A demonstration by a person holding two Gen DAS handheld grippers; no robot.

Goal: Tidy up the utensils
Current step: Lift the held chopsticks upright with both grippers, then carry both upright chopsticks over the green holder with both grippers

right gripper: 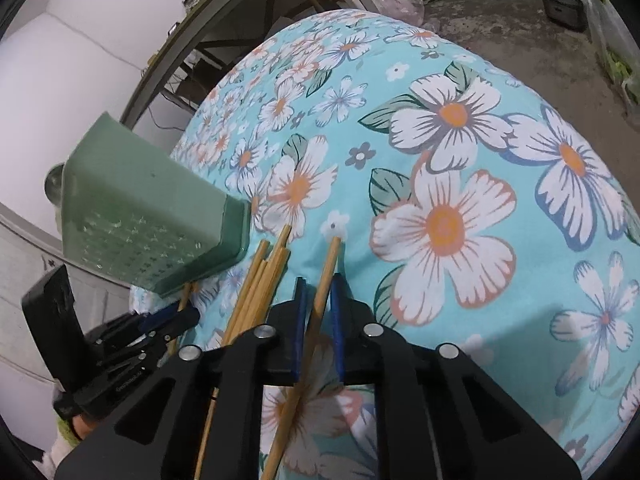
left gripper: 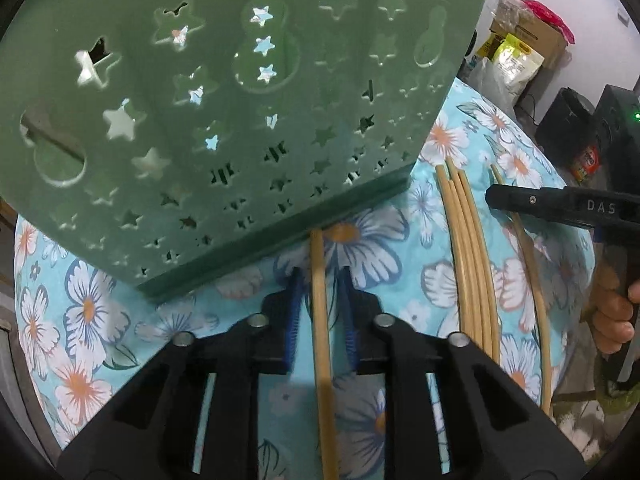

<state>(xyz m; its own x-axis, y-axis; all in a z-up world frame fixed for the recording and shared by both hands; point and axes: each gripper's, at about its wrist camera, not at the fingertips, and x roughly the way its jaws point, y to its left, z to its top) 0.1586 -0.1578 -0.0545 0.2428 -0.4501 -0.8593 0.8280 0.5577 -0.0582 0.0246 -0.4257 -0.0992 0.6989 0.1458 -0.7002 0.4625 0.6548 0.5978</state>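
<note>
My left gripper (left gripper: pixel 320 304) and right gripper (right gripper: pixel 319 312) each straddle one chopstick (left gripper: pixel 320 320), jaws apart; next I clamp and lift toward the green holder (left gripper: pixel 224 120)

**Gripper condition: both units low, jaws parted**

The left gripper (left gripper: pixel 319 300) is held low and directed forward, its blue-padded fingers (left gripper: pixel 294 312) spread apart with a gap on either side of what lies between them. The right gripper (right gripper: pixel 319 300) is likewise held low, jaws parted, pads not pressed together. A bare hand (left gripper: pixel 616 312) is seen on the right unit's handle.
</note>
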